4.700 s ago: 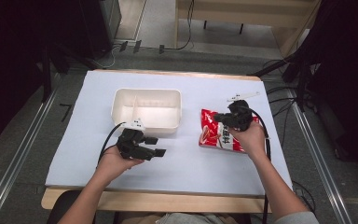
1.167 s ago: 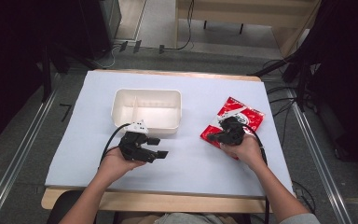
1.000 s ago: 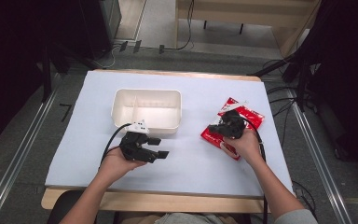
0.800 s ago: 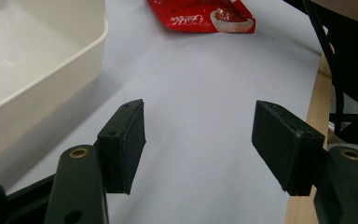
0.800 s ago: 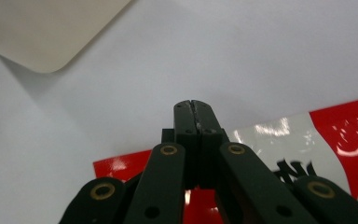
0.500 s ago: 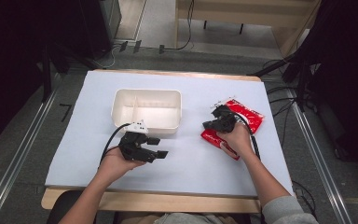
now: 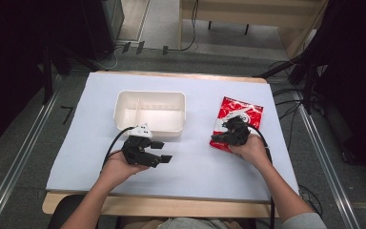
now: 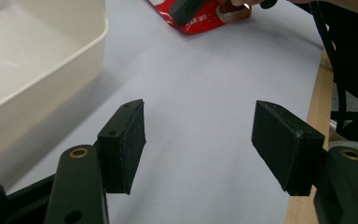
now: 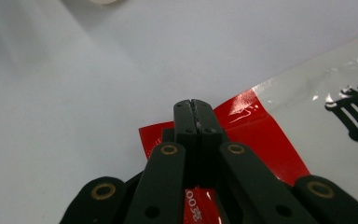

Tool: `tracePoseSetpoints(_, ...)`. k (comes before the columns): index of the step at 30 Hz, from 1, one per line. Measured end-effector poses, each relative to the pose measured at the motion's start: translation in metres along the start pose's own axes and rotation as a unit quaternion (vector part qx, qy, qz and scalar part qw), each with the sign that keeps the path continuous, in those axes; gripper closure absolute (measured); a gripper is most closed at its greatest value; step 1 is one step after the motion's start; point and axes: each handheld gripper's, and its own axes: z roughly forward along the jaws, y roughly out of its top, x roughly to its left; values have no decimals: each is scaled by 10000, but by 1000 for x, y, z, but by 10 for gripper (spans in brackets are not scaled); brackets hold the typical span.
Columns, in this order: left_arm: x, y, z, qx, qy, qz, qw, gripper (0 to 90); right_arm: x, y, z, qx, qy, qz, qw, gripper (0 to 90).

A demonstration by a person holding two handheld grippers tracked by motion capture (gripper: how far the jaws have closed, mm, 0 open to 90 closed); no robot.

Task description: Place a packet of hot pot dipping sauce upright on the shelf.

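A red and white snack packet (image 7: pixel 242 109) lies flat on the right side of the white table cover. My right gripper (image 7: pixel 218 138) is shut, its tips low over the packet's near left edge. In the right gripper view the jaws (image 9: pixel 196 106) stand pressed together above the packet (image 9: pixel 307 126), with nothing seen between them. My left gripper (image 7: pixel 163 151) rests open in the person's hand in front of the white tray (image 7: pixel 150 93). In the left gripper view its pads (image 8: pixel 129 140) are wide apart over bare cover, with the packet (image 8: pixel 200 24) far off.
The tray has a divider and nothing visible inside; its wall (image 8: pixel 51 88) is close on the left of the left gripper view. The table's wooden front edge (image 7: pixel 171 205) runs along the near side. Cables trail from both grippers. Dark floor and metal rails flank the table.
My right gripper has slid a little toward the packet's near left edge and sunk slightly, still shut. The packet, the tray and my left gripper have stayed put.
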Motion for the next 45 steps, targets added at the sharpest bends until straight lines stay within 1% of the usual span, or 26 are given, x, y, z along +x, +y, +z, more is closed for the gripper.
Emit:
tracePoseSetpoints(3,-1,0,-1,6,21,-11,10000,357,0,-5,-5,51,61,-5,10000,900)
tracePoseSetpoints(5,0,0,-1,-25,6,-10,10000,367,-2,-13,-12,40,188,22,9998,900)
tracePoseSetpoints(9,-2,0,0,-8,0,-54,10000,394,-3,-20,-20,28,168,17,9999,900)
tracePoseSetpoints(11,-3,1,2,12,-32,-77,10000,465,-4,-22,-25,49,160,62,9998,900)
tracePoseSetpoints(12,-5,3,4,72,-41,-70,9999,465,-4,-22,-26,56,155,93,9998,900)
tracePoseSetpoints(13,-7,3,5,80,-56,-82,9999,510,-3,-23,-28,91,160,61,9998,900)
tracePoseSetpoints(14,-7,4,6,110,-63,-30,9999,564,-2,-24,-30,136,121,65,9998,900)
tracePoseSetpoints(15,-11,7,9,64,-46,5,10000,641,-1,-25,-34,88,98,128,9998,841)
tracePoseSetpoints(16,-11,7,9,64,-46,5,10000,675,-1,-25,-34,88,98,128,9998,841)
tracePoseSetpoints(17,-12,9,11,35,-43,-3,10000,675,0,-26,-36,45,78,175,9998,819)
tracePoseSetpoints(18,-14,12,14,-5,-20,-12,10000,743,0,-27,-40,-50,-51,194,9998,764)
tracePoseSetpoints(19,-14,12,14,-5,-20,-12,10000,777,0,-27,-41,-98,-125,221,9996,734)
tracePoseSetpoints(21,-16,15,18,-40,-6,-24,10000,831,-2,-28,-46,-233,-194,396,9988,661)
tracePoseSetpoints(22,-17,17,20,-61,-5,-32,10000,831,-2,-28,-46,-233,-194,396,9988,661)
tracePoseSetpoints(23,-17,19,23,-104,-68,-86,9999,859,-3,-28,-49,-310,-248,472,9981,630)
tracePoseSetpoints(24,-18,21,25,-73,-36,-72,9999,900,-5,-29,-54,-401,-349,589,9968,583)
tracePoseSetpoints(25,-18,23,27,-64,-59,-66,9999,900,-5,-29,-56,-451,-423,615,9962,550)
tracePoseSetpoints(27,-20,30,36,-36,-74,-49,10000,900,-6,-29,-58,-500,-465,642,9956,528)
tracePoseSetpoints(28,-21,33,41,4,-90,-38,10000,900,-7,-30,-64,-614,-577,649,9943,483)
tracePoseSetpoints(29,-21,36,44,0,-127,-36,9999,900,-8,-30,-65,-654,-587,669,9939,472)
tracePoseSetpoints(35,-27,52,71,63,-199,85,9997,900,-12,-32,-72,-742,-677,676,9926,451)
tracePoseSetpoints(39,-28,61,86,61,-159,169,9997,900,-17,-32,-74,-768,-723,801,9912,440)
tracePoseSetpoints(42,-26,67,100,77,-152,115,9998,900,-19,-32,-75,-754,-756,816,9909,432)
tracePoseSetpoints(43,-26,72,109,115,-158,97,9998,900,-20,-32,-78,-802,-775,836,9902,426)
tracePoseSetpoints(44,-26,72,109,115,-158,97,9998,900,-20,-32,-78,-802,-775,836,9902,426)
tracePoseSetpoints(45,-27,75,114,103,-175,105,9997,900,-20,-32,-79,-834,-773,868,9897,425)
